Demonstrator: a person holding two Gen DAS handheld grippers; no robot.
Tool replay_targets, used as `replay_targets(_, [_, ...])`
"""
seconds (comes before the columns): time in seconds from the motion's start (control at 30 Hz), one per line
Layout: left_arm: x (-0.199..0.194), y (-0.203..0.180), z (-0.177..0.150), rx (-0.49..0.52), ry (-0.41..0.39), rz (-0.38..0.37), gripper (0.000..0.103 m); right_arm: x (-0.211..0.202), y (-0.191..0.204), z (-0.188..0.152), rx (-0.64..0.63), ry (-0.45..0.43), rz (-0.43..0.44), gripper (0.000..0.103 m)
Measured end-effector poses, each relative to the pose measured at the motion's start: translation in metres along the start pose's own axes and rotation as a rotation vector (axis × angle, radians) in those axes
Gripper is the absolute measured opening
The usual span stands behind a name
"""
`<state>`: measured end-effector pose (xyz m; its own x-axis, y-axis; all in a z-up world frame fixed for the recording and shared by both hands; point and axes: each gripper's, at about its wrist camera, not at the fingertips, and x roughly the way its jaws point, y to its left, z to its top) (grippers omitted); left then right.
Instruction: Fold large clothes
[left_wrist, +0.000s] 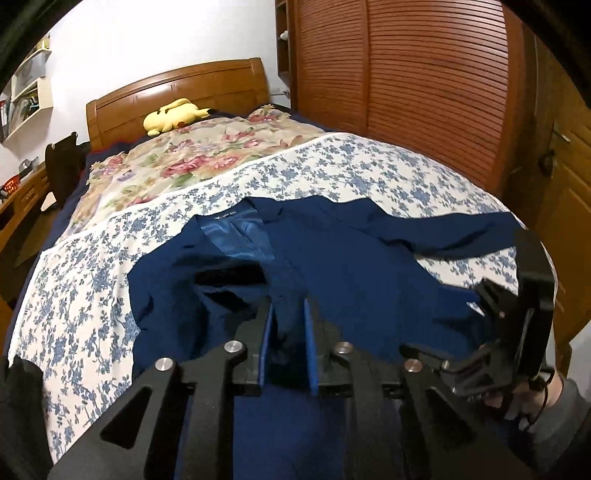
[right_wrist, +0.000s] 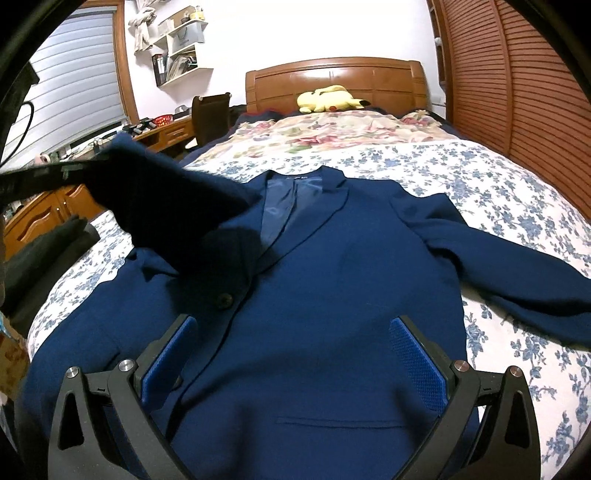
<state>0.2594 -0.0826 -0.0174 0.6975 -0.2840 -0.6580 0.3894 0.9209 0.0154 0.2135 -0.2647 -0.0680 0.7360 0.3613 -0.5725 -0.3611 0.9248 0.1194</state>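
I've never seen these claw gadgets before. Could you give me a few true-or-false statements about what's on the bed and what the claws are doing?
1. A navy blazer lies front-up on the blue-flowered bedsheet. True.
2. The right claw is clamped on the blazer's collar. False: it stands wide open above the lower front, gripping nothing.
3. A yellow plush toy lies by the wooden headboard. True.
4. The blazer's right-hand sleeve is folded across its chest. False: it stretches out sideways on the sheet.
5. The left claw has dark blue fabric between its fingers. True.
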Motion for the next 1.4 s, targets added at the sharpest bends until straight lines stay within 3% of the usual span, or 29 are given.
replay_targets(0.07, [-0.003,-0.002,-0.007,0.001,-0.01,-0.006,0.032,-0.001,-0.001,0.001,-0.003,-0.001,0.005,0.103])
replay_targets(0.13, [-0.006,0.0,-0.015,-0.01,-0.019,-0.009,0.037,-0.001,-0.001,0.001,-0.007,-0.002,0.006,0.103])
replay_targets(0.4, [-0.017,0.027,-0.06,-0.063,-0.027,0.015,0.038,0.021,0.009,0.011,-0.011,0.009,0.053,0.103])
replay_targets(0.63, [-0.037,0.07,-0.103,-0.133,-0.046,0.104,0.038,0.055,0.05,0.021,-0.076,0.039,0.142,0.103])
replay_targets(0.87, [-0.054,0.103,-0.13,-0.192,-0.064,0.163,0.038,0.095,0.083,0.02,-0.175,0.118,0.2,0.099])
replay_targets(1.03, [-0.058,0.114,-0.143,-0.199,-0.058,0.2,0.038,0.113,0.093,0.018,-0.239,0.177,0.191,0.095])
replay_targets(1.07, [-0.059,0.117,-0.145,-0.201,-0.058,0.204,0.038,0.114,0.093,0.018,-0.241,0.182,0.192,0.091])
replay_targets(1.13, [-0.062,0.121,-0.148,-0.21,-0.062,0.201,0.038,0.116,0.092,0.02,-0.242,0.195,0.199,0.063])
replay_targets(1.17, [-0.063,0.123,-0.149,-0.215,-0.063,0.2,0.038,0.116,0.09,0.02,-0.24,0.197,0.202,0.058])
replay_targets(1.23, [-0.064,0.123,-0.151,-0.217,-0.064,0.199,0.038,0.111,0.087,0.023,-0.23,0.176,0.199,0.032])
replay_targets(1.33, [-0.065,0.124,-0.153,-0.22,-0.068,0.195,0.038,0.104,0.084,0.025,-0.209,0.125,0.191,0.013])
replay_targets(1.4, [-0.063,0.122,-0.152,-0.224,-0.069,0.187,0.038,0.099,0.076,0.028,-0.181,0.098,0.2,0.011])
